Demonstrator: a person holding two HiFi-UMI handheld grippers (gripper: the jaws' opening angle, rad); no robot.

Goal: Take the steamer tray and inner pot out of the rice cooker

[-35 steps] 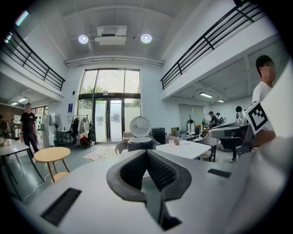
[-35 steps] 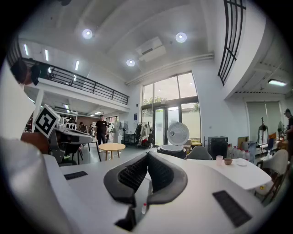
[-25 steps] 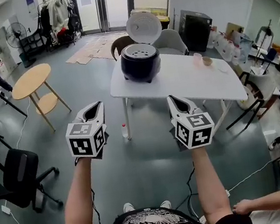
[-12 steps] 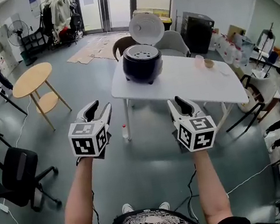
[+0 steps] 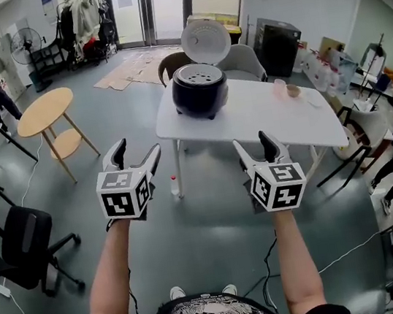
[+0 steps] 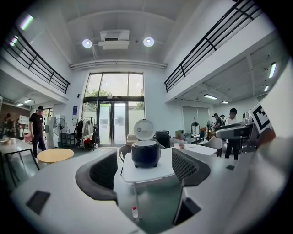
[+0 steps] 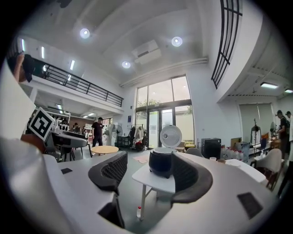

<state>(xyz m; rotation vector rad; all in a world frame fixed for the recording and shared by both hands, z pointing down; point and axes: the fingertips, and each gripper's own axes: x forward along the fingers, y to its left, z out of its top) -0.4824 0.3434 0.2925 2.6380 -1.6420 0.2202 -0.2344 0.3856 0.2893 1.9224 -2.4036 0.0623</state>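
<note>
Rice cooker (image 5: 200, 89) open near table (image 5: 264, 116) edge | floor (image 5: 212, 209) ahead | left gripper (image 5: 137, 147), right gripper (image 5: 251, 139) fingers just opening, empty

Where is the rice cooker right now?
In the head view, the rice cooker stands lid-open at the left end of the white table, top centre.

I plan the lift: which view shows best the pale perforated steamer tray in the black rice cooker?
The head view: it looks down into the open black rice cooker, so the pale perforated steamer tray shows. Both gripper views see it side-on, a thin pale strip.
</note>
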